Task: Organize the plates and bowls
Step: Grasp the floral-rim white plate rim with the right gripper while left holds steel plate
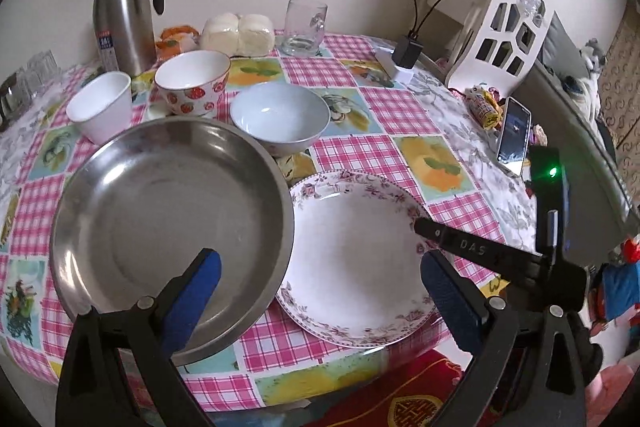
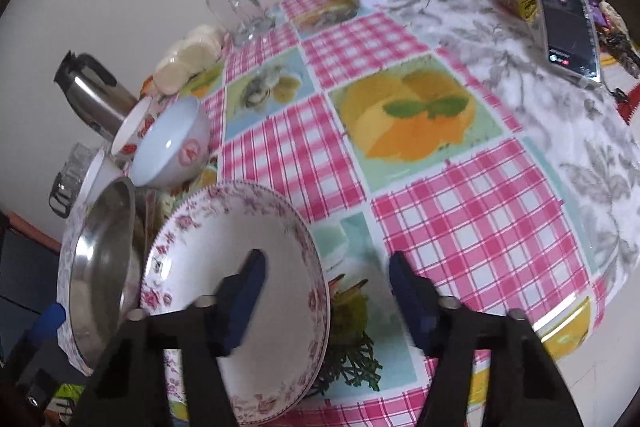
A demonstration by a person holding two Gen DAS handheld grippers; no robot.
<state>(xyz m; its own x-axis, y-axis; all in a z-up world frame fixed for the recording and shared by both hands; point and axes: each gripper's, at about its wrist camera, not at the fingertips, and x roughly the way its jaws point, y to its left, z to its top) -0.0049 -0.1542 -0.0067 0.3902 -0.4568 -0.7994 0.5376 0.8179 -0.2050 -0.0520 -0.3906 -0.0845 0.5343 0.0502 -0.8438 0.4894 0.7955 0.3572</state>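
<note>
A floral-rimmed plate (image 1: 352, 259) lies flat on the checked tablecloth (image 1: 360, 151), close to the table's near edge, and serves as the landmark here. Touching its left rim, and slightly overlapping it, sits a stainless steel pan (image 1: 168, 227), wide and shallow. Behind the plate stands a pale blue bowl (image 1: 280, 119); farther back and left of that are a strawberry-patterned bowl (image 1: 194, 81) and a small white cup (image 1: 102, 109). Well behind the plate, against the wall, are a steel thermos jug (image 1: 124, 15), wrapped white buns (image 1: 238, 35) and a glass mug (image 1: 304, 27). To the plate's right a phone (image 1: 514, 135) leans upright. The left gripper (image 1: 320, 291) hangs with its jaws spread wide, one blue pad over the pan's near rim and the other over the plate's right rim, gripping nothing. The right gripper (image 2: 326, 287) is also spread, its jaws straddling the plate's right edge: one finger is above the plate's white centre, the other over the tablecloth beside it, and neither pad presses on the rim.
</note>
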